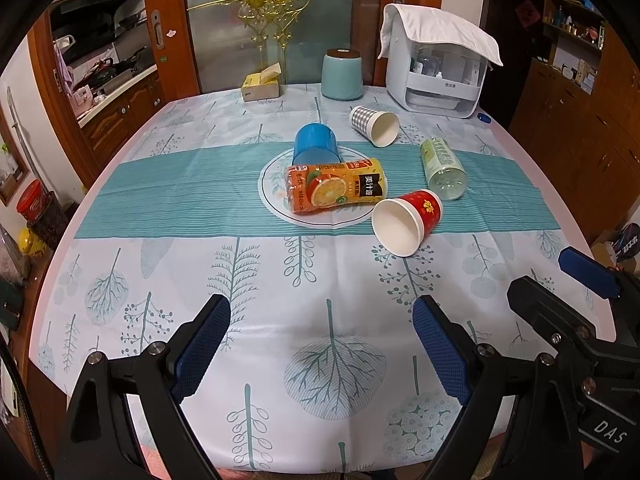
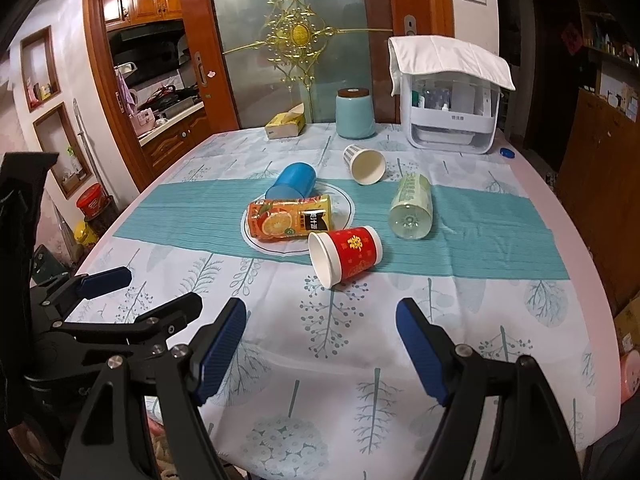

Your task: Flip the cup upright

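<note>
A red paper cup (image 2: 346, 254) lies on its side near the middle of the desk (image 2: 500, 320), mouth toward the cameras. The left gripper (image 1: 320, 344) and right gripper (image 2: 320, 344) hover near the desk edge, fingers apart and empty. A good approach would pinch the cup wall gently, then tilt it up. 3 cups and 2 bottles lie tipped.

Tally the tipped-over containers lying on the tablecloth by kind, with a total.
Paper cups: 2, red cup and checked cup
Plastic cups: 1, blue cup
Bottles: 2, orange juice bottle and clear green-label bottle
Total: 5
</note>
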Tool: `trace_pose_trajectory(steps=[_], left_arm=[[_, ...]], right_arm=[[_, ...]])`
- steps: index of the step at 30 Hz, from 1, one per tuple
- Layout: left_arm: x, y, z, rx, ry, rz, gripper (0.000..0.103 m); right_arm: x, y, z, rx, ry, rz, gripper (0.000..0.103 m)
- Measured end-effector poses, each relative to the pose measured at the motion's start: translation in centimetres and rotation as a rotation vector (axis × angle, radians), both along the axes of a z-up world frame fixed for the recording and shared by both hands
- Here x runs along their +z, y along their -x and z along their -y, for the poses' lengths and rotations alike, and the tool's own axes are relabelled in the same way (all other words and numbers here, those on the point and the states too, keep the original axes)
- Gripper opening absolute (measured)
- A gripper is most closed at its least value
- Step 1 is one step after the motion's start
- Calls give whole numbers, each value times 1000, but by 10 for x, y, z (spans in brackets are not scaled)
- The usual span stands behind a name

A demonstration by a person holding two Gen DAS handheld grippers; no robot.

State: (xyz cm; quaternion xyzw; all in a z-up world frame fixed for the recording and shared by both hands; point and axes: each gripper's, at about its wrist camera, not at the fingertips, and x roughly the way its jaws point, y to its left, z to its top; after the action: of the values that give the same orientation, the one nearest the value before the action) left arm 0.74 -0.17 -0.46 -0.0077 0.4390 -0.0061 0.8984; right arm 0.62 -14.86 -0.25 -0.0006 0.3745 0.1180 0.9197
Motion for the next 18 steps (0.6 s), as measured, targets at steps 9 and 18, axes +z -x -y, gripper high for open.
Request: trace_pose_trajectory(steps=[9,18], left_arm=[[-3,-3,-2,-2,6,-2,91],[-5,-7,-1,-9,6,-7,91]], right_arm=[[5,4,-8,26,27,39,78],[-1,-3,-6,52,-10,16,78]])
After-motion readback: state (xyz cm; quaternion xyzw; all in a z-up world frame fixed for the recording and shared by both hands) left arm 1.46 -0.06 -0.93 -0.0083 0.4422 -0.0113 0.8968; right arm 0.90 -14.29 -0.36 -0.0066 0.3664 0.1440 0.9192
